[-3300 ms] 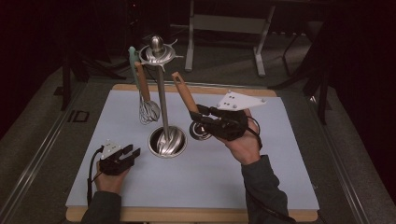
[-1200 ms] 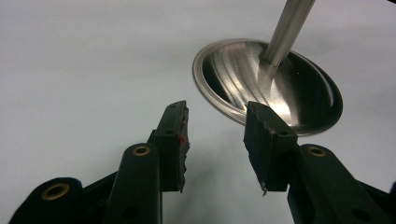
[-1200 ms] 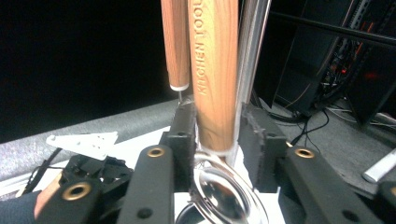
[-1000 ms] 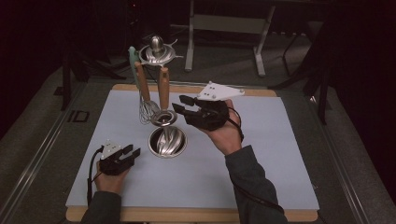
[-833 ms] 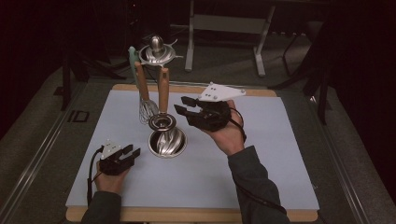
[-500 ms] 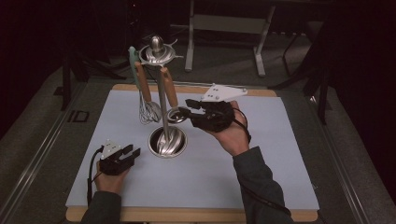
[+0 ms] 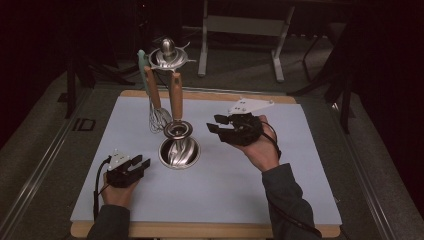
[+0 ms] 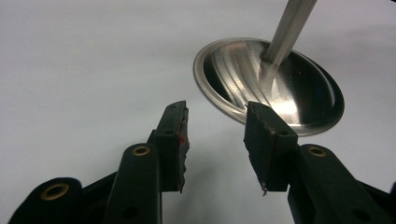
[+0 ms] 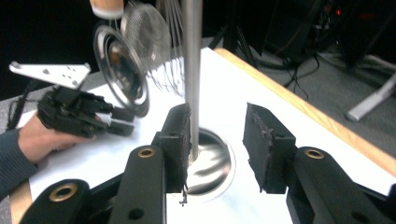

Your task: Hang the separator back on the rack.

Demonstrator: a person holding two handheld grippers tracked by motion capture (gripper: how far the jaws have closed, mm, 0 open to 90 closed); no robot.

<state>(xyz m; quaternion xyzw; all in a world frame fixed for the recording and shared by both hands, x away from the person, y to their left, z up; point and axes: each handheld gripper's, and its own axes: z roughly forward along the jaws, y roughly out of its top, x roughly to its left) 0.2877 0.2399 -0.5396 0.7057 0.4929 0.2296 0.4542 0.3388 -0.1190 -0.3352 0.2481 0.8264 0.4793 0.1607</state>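
We see the strainer (image 7: 177,131) hanging off the utensil stand (image 7: 178,152), probably swinging. Right tongs (image 7: 218,124) just beside it, just spreading, nothing between them. Left tongs (image 7: 141,164) spread, resting on surface (image 7: 240,175).

A utensil stand (image 7: 178,152) is set on the mat (image 7: 300,190), left of centre. A whisk (image 7: 159,119) and a strainer (image 7: 178,129) are hung from its top, toward the mat's far edge. The left gripper (image 7: 140,164) is rested near the near-left corner; the right gripper (image 7: 219,124) is held right of the stand.
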